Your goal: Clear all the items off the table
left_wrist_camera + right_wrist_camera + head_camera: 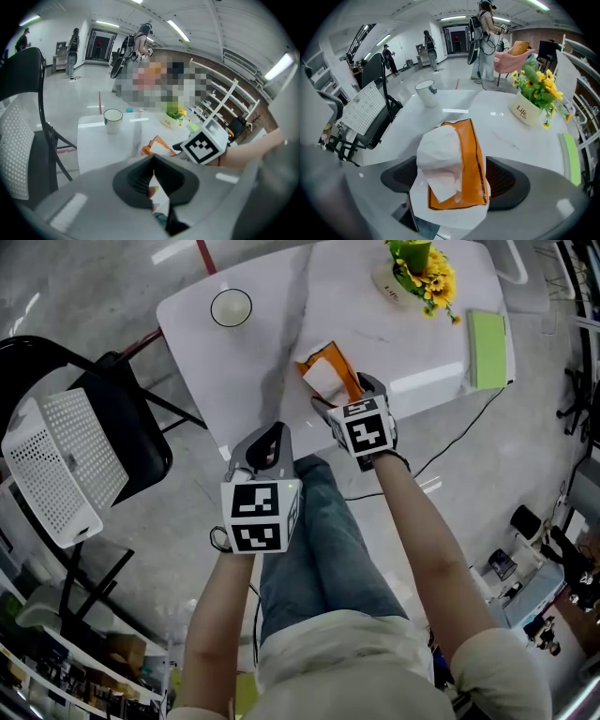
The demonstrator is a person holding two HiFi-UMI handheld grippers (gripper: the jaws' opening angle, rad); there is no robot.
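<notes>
An orange tissue pack (328,371) with a white tissue sticking out of its top lies near the front edge of the white table (262,362). My right gripper (345,396) points steeply down over it. In the right gripper view the tissue pack (461,154) sits between the two dark pads (506,180) of my right gripper (452,173), which stands open. My left gripper (272,439) hangs just off the table's front edge, above the person's knee. Its jaws meet at the tips in the left gripper view (152,159), with nothing held.
A white cup (231,307) stands at the table's far left. A pot of yellow flowers (412,268) is at the far right, and a flat green pad (487,348) lies on the right end. A white perforated basket (61,465) rests on a black chair (131,427) left of the table.
</notes>
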